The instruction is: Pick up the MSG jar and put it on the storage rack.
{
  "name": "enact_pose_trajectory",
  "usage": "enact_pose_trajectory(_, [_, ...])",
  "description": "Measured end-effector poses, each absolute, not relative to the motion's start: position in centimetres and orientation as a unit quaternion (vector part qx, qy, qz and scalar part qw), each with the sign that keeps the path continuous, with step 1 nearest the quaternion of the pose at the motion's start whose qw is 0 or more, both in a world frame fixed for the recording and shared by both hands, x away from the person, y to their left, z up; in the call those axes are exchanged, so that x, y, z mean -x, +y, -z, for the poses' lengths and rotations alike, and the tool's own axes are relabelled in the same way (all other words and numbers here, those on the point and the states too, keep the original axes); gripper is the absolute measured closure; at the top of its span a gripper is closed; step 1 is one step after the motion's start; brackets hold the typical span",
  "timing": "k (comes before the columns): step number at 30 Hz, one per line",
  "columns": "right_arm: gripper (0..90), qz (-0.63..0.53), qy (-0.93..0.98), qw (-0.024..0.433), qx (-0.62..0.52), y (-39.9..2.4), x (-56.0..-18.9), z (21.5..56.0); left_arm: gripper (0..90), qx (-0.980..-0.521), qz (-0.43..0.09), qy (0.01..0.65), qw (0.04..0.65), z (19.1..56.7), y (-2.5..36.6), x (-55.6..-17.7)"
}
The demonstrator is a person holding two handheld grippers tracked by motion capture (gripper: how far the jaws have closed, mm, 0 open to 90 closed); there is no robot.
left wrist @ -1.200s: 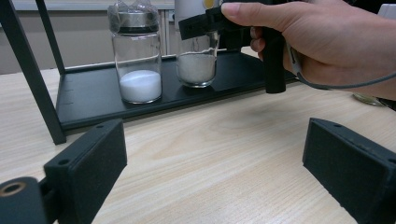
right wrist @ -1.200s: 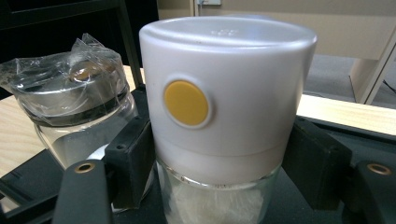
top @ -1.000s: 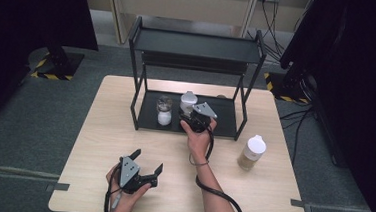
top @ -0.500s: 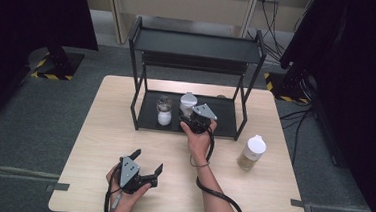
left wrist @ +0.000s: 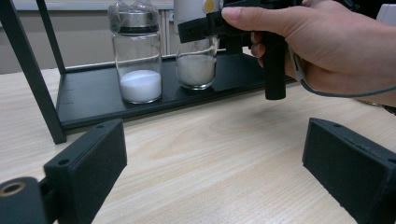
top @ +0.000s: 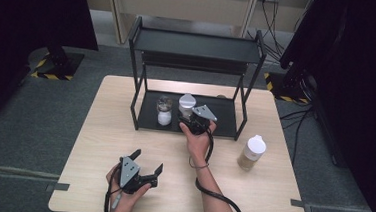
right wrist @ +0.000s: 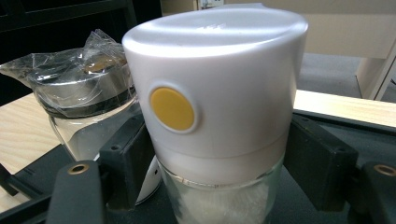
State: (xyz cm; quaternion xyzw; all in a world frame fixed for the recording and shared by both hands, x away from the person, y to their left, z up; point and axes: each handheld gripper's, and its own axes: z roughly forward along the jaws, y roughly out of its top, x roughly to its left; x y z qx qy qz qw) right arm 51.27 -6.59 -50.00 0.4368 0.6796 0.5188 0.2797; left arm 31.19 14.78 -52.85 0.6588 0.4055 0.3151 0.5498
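Jar being released on the rack's lower shelf

The jar [right wrist: 212, 116] is straddled by the right gripper [right wrist: 215, 172], jaws just opening, barely clear; a straight pull-back is needed. Left gripper [top: 144, 165] lies spread, empty

Bench [top: 124, 131]: light wood grain, pale beige. Shelf rack [top: 195, 46]: matte black frame + black trays. Shaker jar [right wrist: 212, 93]: white cap w/ round yellow dot, clear glass below, white powder inside. 2nd jar [left wrist: 137, 60]: clear glass, silver-grey lid under clear plastic wrap, white powder at bottom. Bottle [top: 251, 151] on the bench: white cap, tan/beige contents. Left tool [top: 144, 170]: black body, black foam pads, grey top plate. Right tool [top: 191, 117]: black, grey top plate, black cable. Floor [top: 35, 105]: dark grey carpet; yellow/black hazard stripes at the stand bases.
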Motion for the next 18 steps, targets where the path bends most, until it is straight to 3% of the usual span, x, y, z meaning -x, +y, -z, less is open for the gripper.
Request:
enact_pose_trajectory(11, [27.1, -0.518, 0.681, 0.277, -0.438, -6.61, -51.29, 49.95, 5.8, -0.659, -0.315, 0.406, 0.55, 52.85, 14.78, -31.2])
enact_pose_trajectory(18, [17.8, -0.518, 0.678, 0.279, -0.441, -6.86, -51.25, 49.82, 5.8, -0.659, -0.315, 0.406, 0.549, 52.85, 14.77, -31.2])
